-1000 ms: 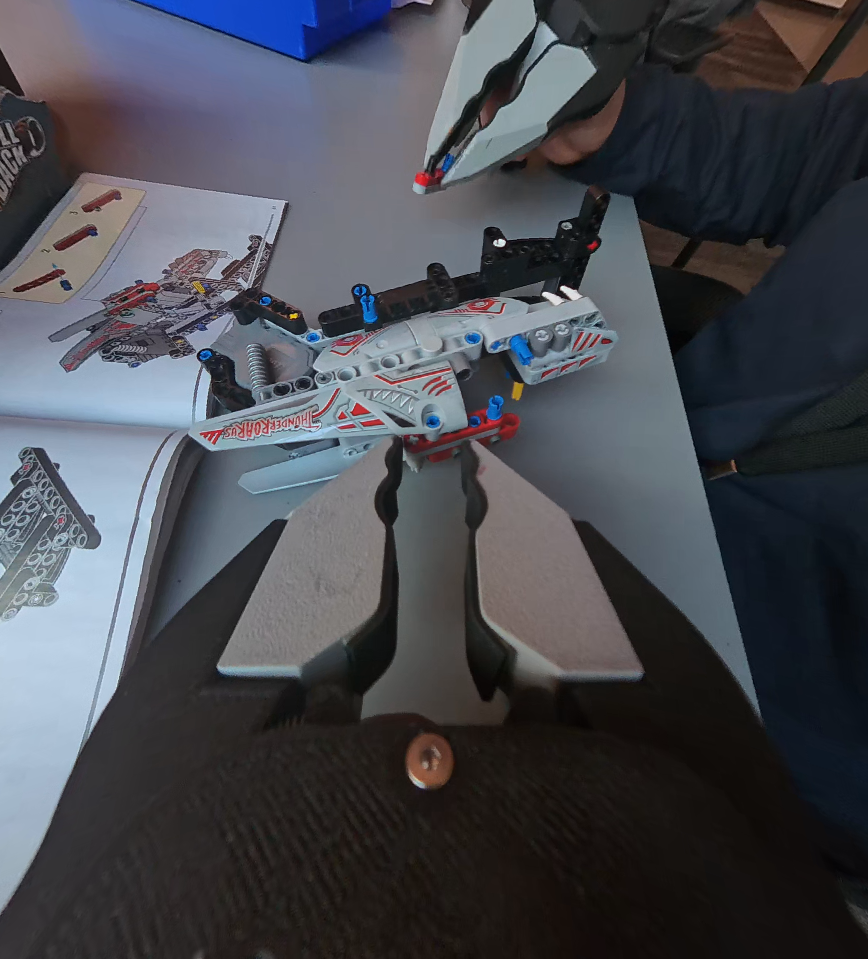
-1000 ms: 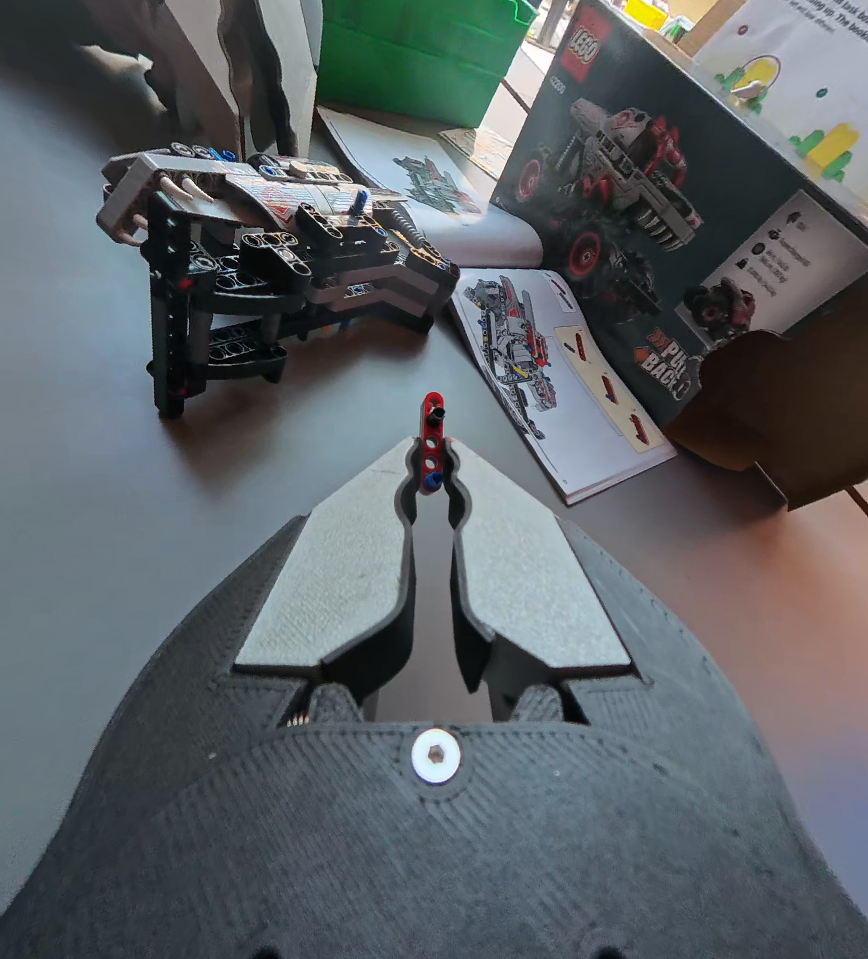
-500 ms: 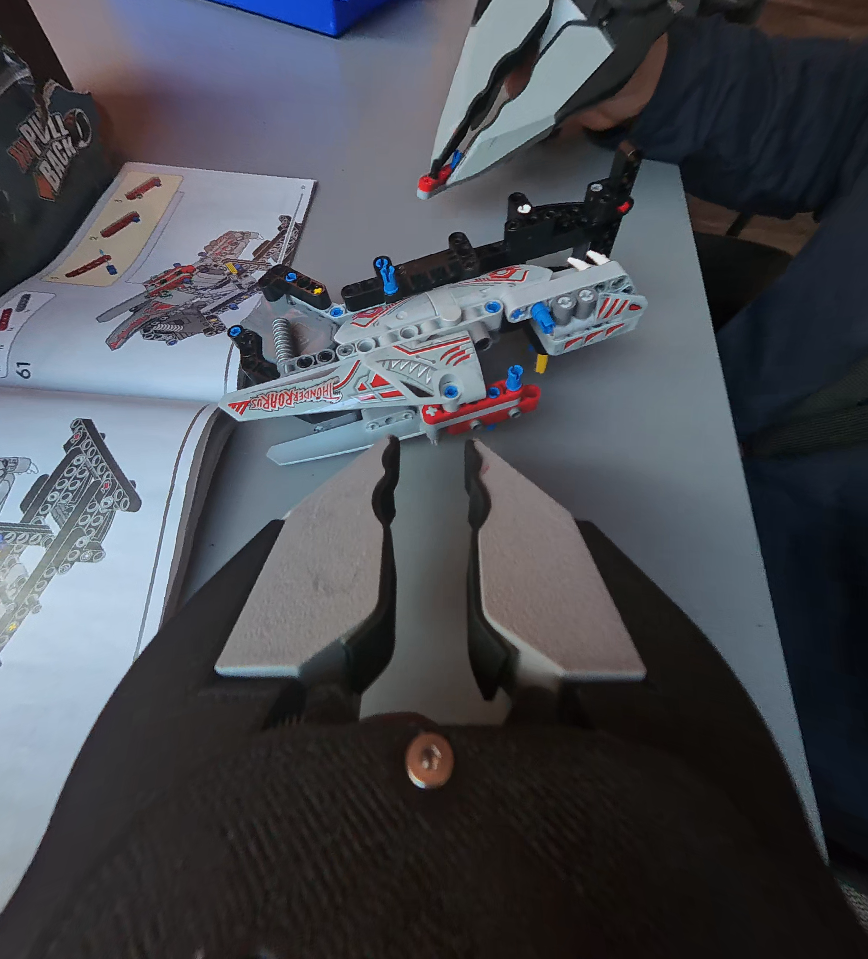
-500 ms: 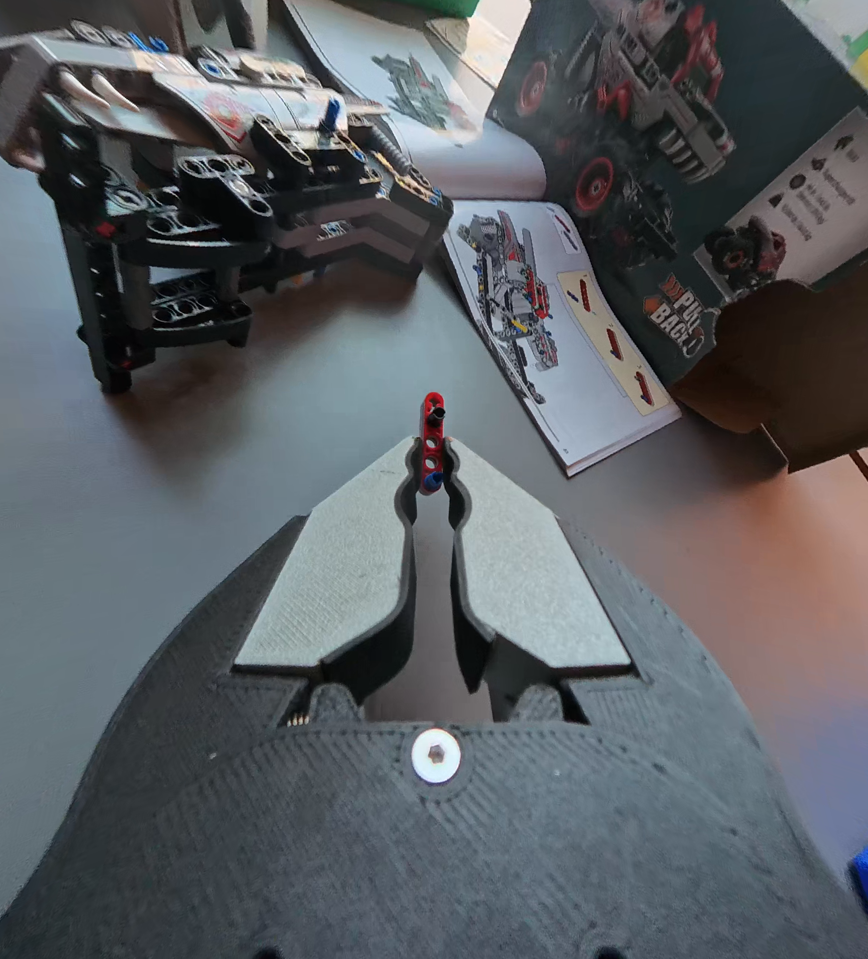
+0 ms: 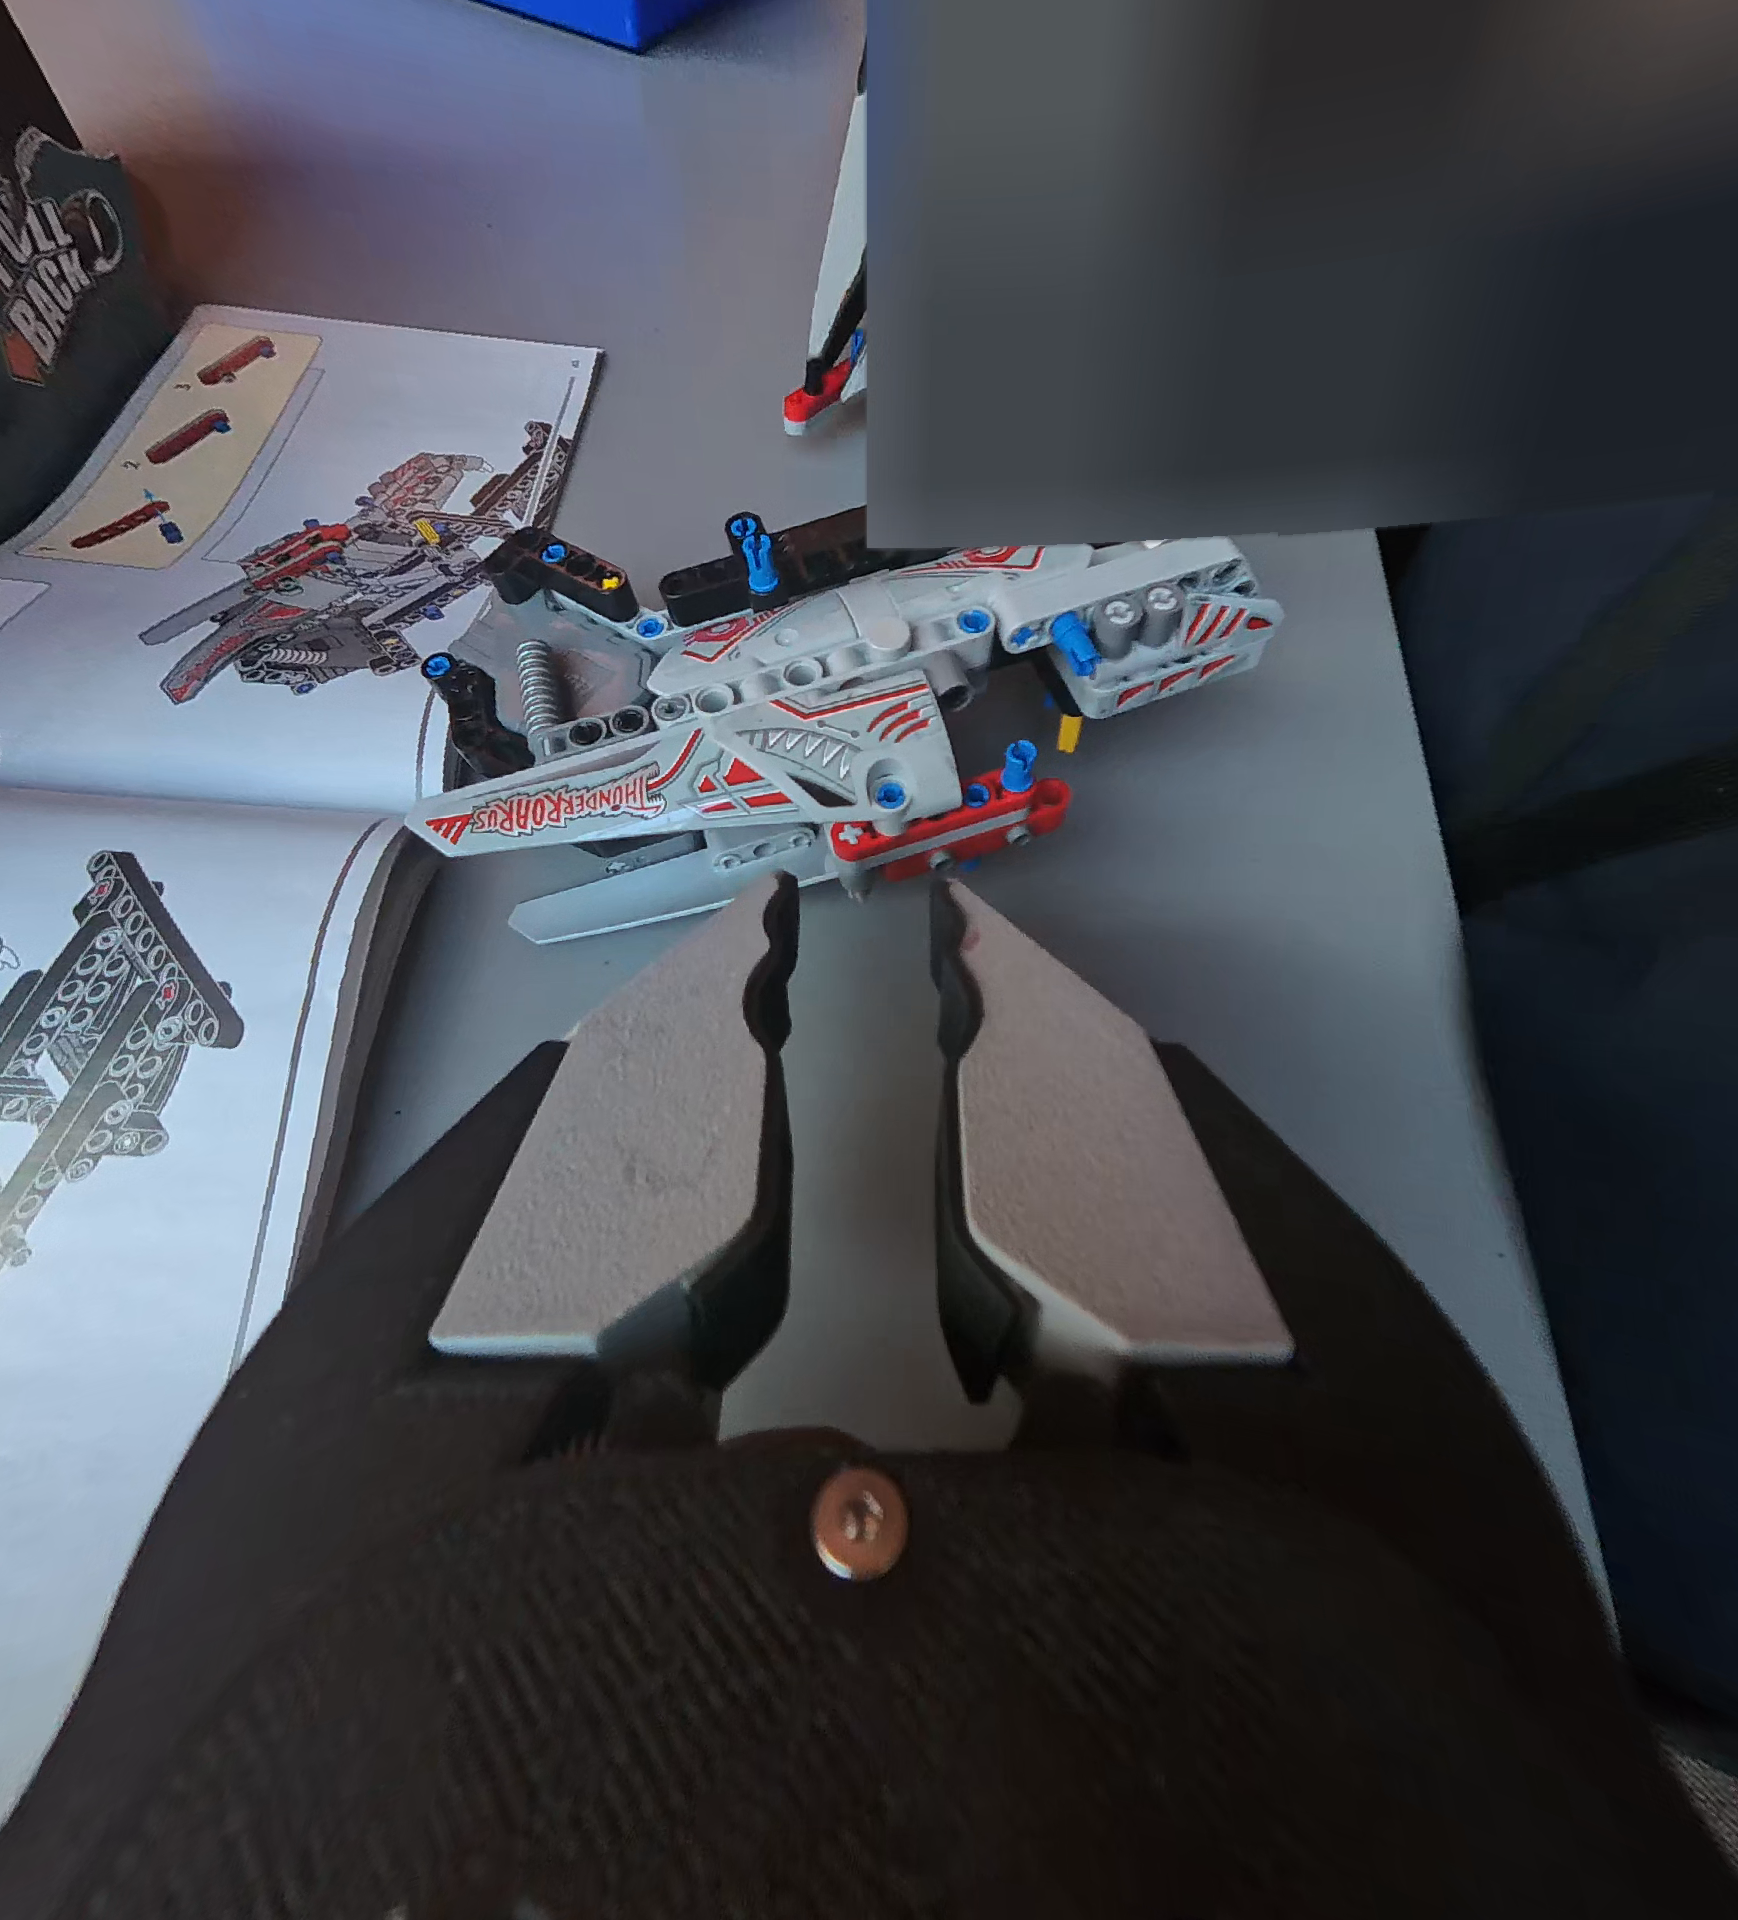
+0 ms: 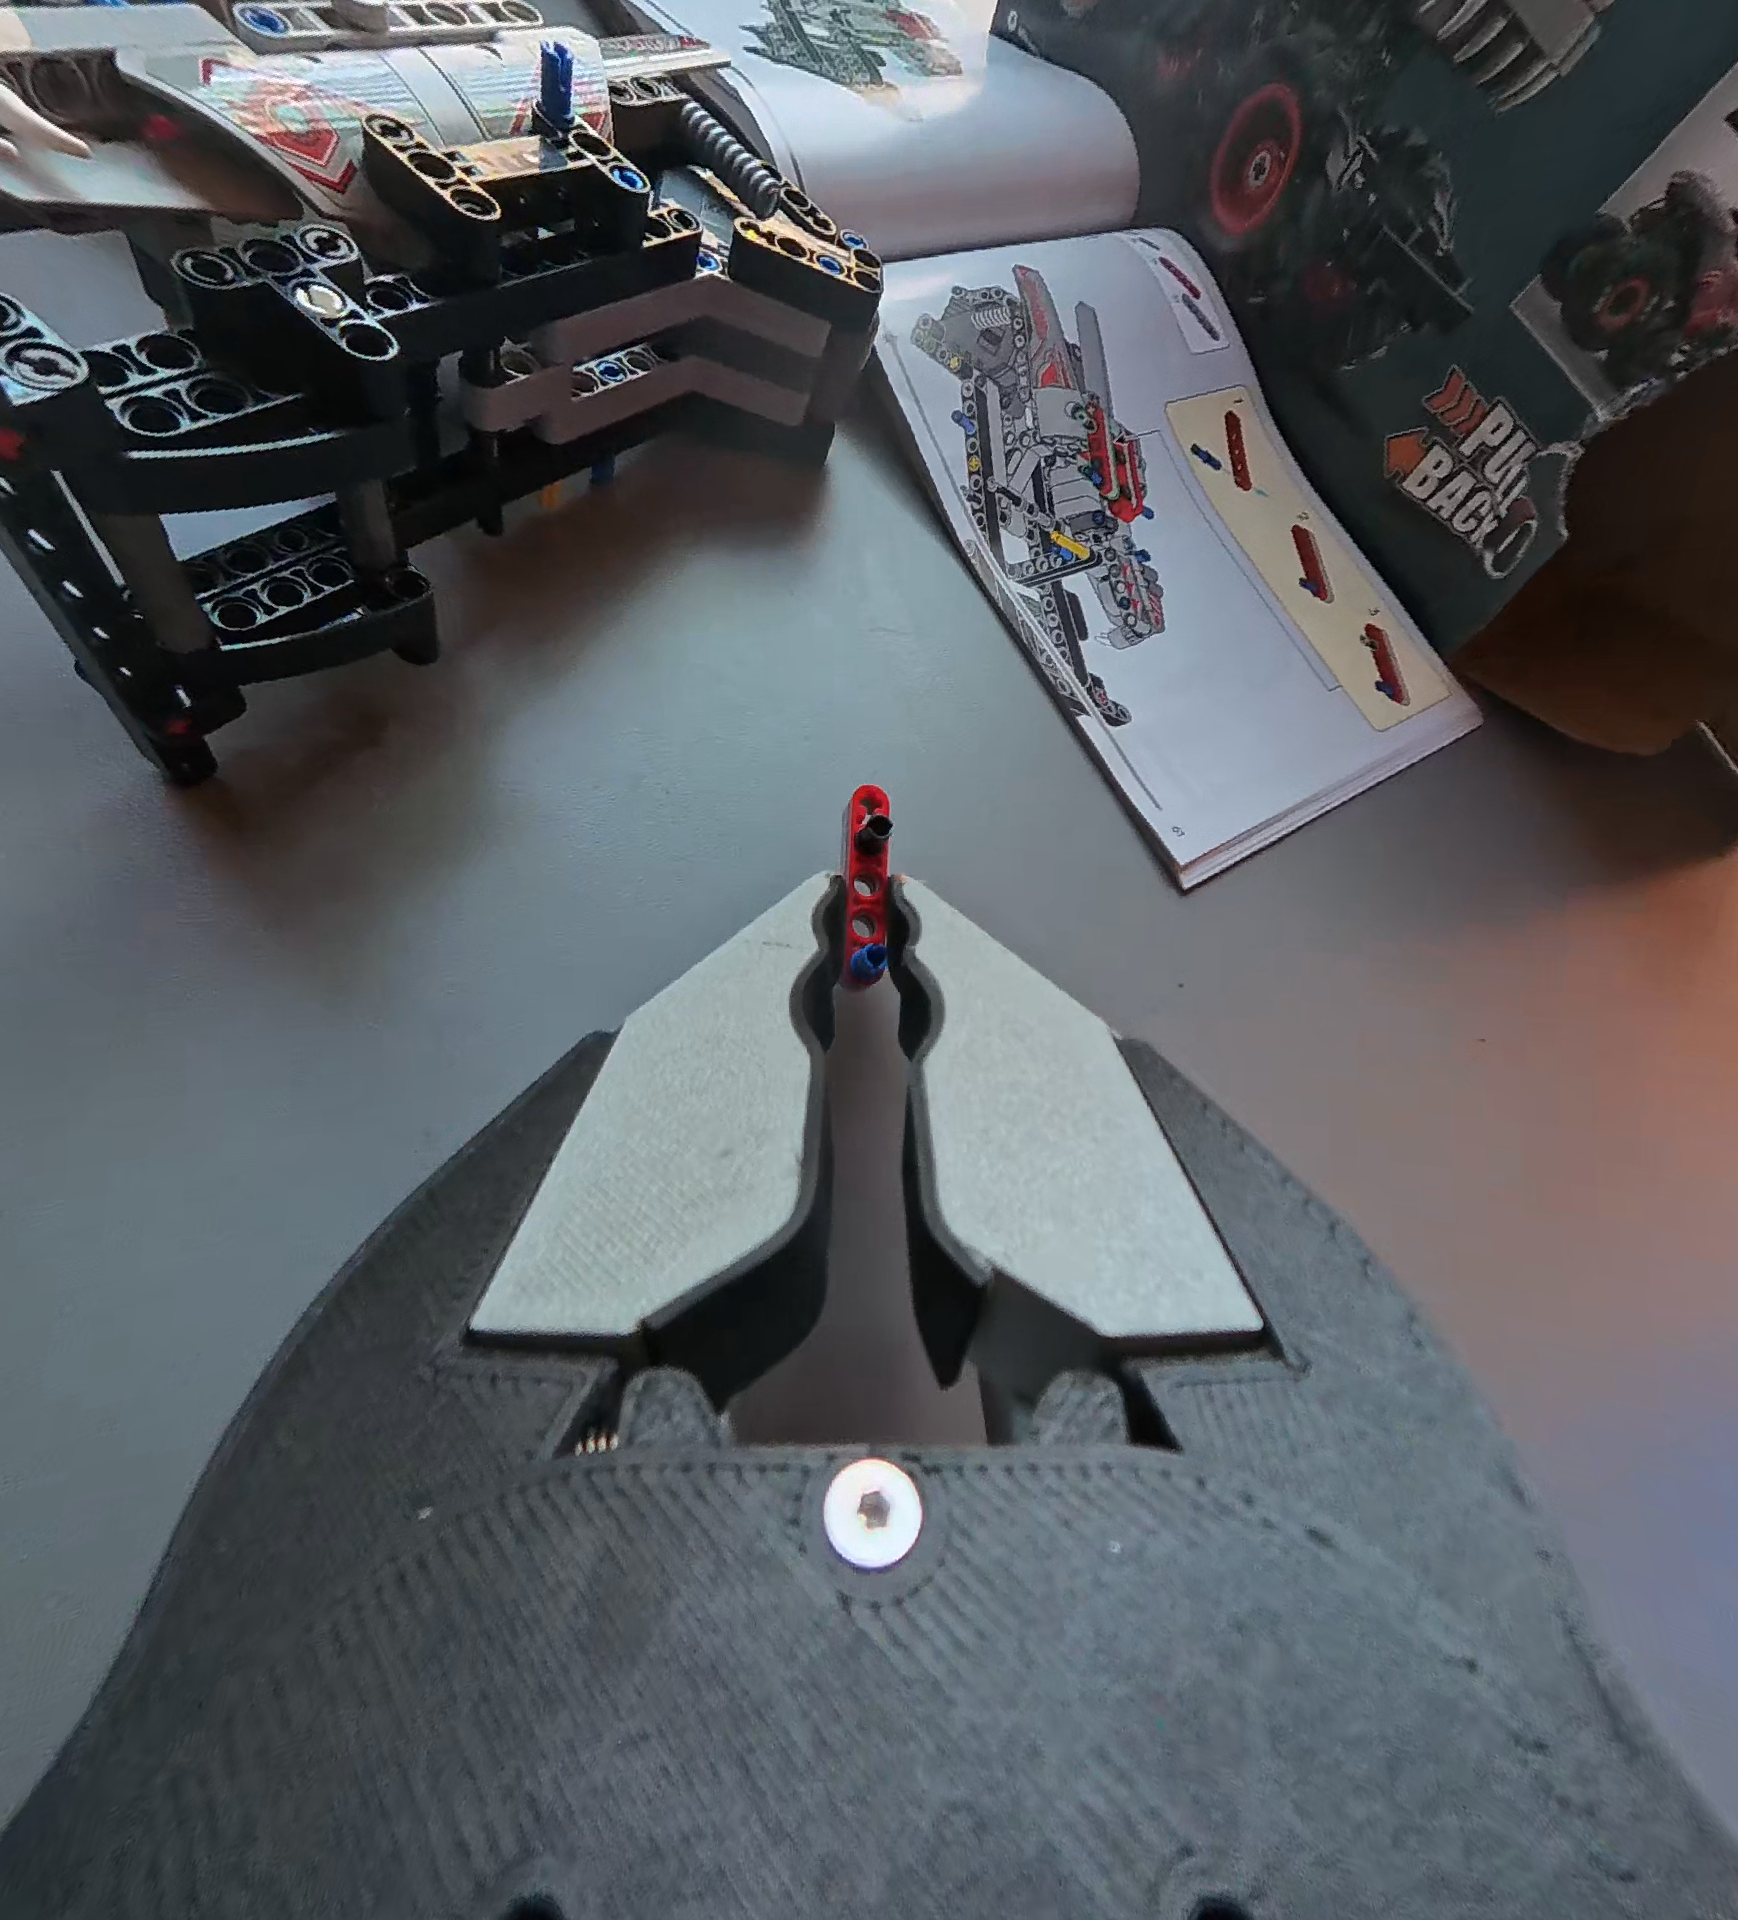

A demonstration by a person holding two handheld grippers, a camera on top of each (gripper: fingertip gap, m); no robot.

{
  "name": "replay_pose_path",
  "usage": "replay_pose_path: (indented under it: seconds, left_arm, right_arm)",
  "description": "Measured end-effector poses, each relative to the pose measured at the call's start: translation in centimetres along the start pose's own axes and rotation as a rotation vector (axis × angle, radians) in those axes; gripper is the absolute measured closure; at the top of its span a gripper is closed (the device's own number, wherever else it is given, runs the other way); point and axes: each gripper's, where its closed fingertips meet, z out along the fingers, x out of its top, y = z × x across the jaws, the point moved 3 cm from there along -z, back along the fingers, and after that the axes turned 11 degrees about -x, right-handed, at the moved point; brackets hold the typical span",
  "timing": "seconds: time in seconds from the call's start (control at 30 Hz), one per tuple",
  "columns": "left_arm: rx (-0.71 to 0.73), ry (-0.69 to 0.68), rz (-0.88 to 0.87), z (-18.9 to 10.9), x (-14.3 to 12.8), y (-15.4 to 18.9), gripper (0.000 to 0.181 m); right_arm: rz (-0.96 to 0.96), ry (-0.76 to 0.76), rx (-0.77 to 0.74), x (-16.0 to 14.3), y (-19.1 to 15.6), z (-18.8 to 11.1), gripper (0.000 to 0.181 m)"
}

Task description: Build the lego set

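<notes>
The part-built grey, black and red lego model [image 5: 823, 707] stands on the grey table, with a red beam [image 5: 948, 826] on its near side. My left gripper [image 5: 860, 891] is open and empty, its tips just short of that beam. My right gripper [image 6: 865, 899] is shut on a small red beam [image 6: 867, 862] that carries a black pin and a blue pin. It holds the beam above the table, in front of the model's black frame [image 6: 325, 343]. In the left wrist view this beam [image 5: 805, 407] shows beyond the model, with the right gripper mostly hidden by a blurred patch.
The open instruction booklet [image 5: 221, 582] lies left of the model and also shows in the right wrist view [image 6: 1187, 520]. The dark set box [image 6: 1467, 260] stands behind it. A blue bin [image 5: 657, 16] is at the far edge. A person's dark clothing [image 5: 1654, 1143] lies past the table's right edge. My right fingertips sit around 20 cm from my left ones.
My left gripper has drawn back a little from the model's red beam and stays open. My right gripper has moved closer to the model, still holding the small red beam.
</notes>
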Motion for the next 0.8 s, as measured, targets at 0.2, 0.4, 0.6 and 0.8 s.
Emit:
replay_pose_path:
  seconds: [0.2, 0.4, 0.6, 0.8]
  left_arm:
    - [-0.007, 0.008, -0.002, 0.0, 0.1, 0.1, 0.160]
    - [-0.018, 0.013, 0.002, 0.1, 0.3, 0.4, 0.159]
    - [-0.042, 0.025, -0.024, 0.0, 0.2, 0.6, 0.158]
    - [-0.049, 0.080, -0.055, -0.4, 0.6, 0.7, 0.158]
  right_arm:
    - [-0.013, -0.057, 0.015, -0.6, -0.2, 0.5, 0.177]
    - [0.007, -0.061, 0.035, -0.6, -0.2, 0.5, 0.169]
    - [0.085, 0.041, 0.050, 0.3, 0.4, -0.7, 0.160]
    - [0.233, 0.210, 0.162, 2.6, 0.5, -2.6, 0.149]
